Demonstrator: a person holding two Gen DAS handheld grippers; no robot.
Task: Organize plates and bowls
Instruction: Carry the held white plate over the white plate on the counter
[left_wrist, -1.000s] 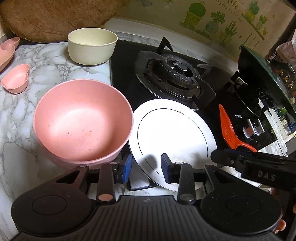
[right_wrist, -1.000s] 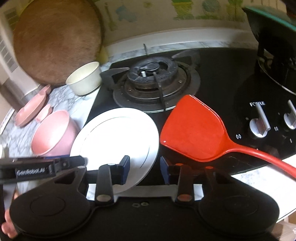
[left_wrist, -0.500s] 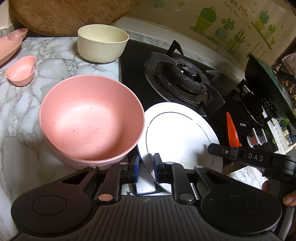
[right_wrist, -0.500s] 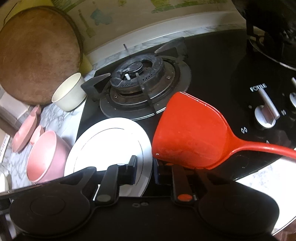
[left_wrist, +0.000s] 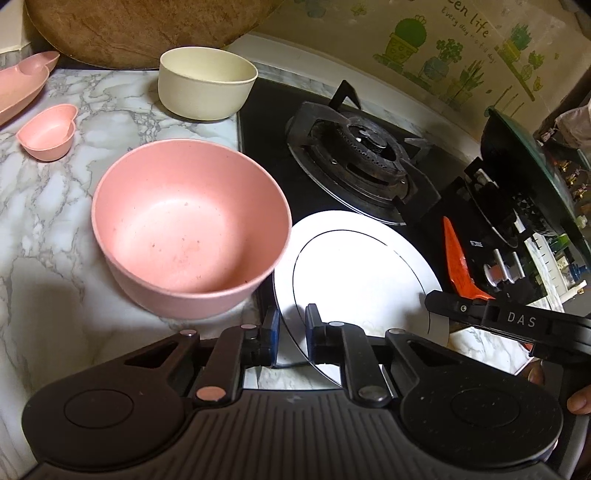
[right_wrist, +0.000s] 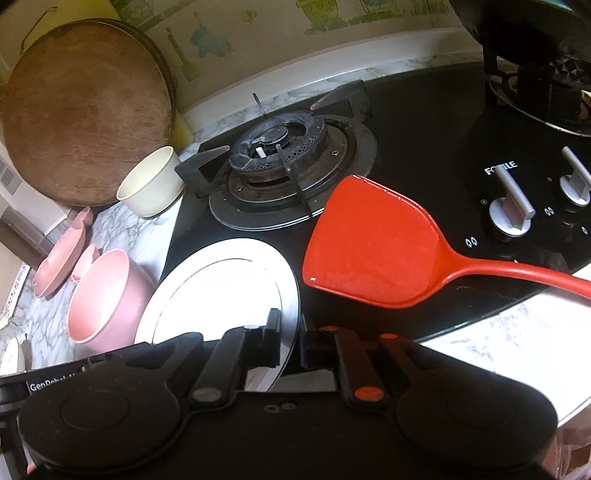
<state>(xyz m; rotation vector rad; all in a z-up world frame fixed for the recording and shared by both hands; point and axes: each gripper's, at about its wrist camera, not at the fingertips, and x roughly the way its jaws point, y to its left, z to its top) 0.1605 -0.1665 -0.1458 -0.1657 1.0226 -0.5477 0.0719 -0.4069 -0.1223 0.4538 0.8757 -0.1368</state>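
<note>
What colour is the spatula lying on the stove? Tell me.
Red-orange. The spatula shows best in the right wrist view, beside the white plate.

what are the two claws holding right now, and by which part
Both grip the white plate by its near rim: the left claw at the left edge, the right claw, jaws closing, at the right.

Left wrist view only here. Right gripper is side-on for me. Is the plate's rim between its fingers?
Observer: Yes. In the right wrist view, the white plate has its near rim between the fingers of the right gripper, whose jaws are closing.
Operator: Spatula's a sliver here. Touching the plate?
Observer: Seemingly not. The red spatula lies blade-flat on the black stove top, with a thin dark gap to the plate.
Operator: Handle?
Observer: It runs right, out of frame.
</note>
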